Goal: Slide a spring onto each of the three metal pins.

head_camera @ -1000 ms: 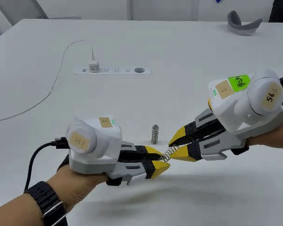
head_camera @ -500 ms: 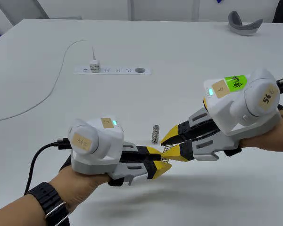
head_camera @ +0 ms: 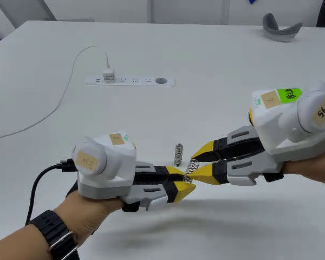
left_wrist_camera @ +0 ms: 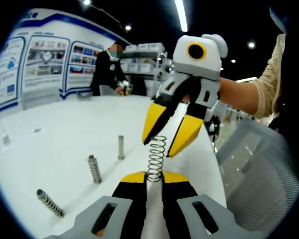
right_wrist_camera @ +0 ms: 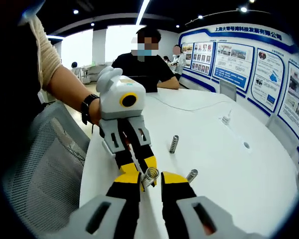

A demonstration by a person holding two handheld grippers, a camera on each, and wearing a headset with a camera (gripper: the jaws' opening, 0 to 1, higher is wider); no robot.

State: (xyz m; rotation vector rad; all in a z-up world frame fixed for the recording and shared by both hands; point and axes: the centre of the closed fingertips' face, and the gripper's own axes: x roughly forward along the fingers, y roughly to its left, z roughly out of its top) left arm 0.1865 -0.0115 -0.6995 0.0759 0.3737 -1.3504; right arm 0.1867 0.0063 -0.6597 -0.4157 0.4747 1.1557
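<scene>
Left gripper view: the left gripper (left_wrist_camera: pixel 154 178) has its jaws pressed together on the lower end of the spring (left_wrist_camera: pixel 156 155), which stands free toward 12 o'clock.
Right gripper: the right gripper (left_wrist_camera: pixel 159 148) comes in from 12 o'clock. Its jaws are spread to either side of the spring's top coils and, by my judgement, are not pinching them.
Pins: the bare pin (left_wrist_camera: pixel 121 147) stands at 10 o'clock of the held spring. The near sprung pin (left_wrist_camera: pixel 93 169) is at 9 o'clock and the far sprung pin (left_wrist_camera: pixel 50 203) at 8 o'clock. All three are well apart from the jaws.
Task state: two of the three look done. The last spring is held in the air above the table (head_camera: pixel 151 119), between the two grippers.
Risk: this looks like a handover. If the left jaws let go before the right ones close, the spring drops and may roll off. A hard squeeze across the coils could bend it or make it shoot out.
Hard to make out: I cannot tell whether the right jaws touch the coils, or whether the far sprung pin stands upright or leans, because the fisheye bends it.
</scene>
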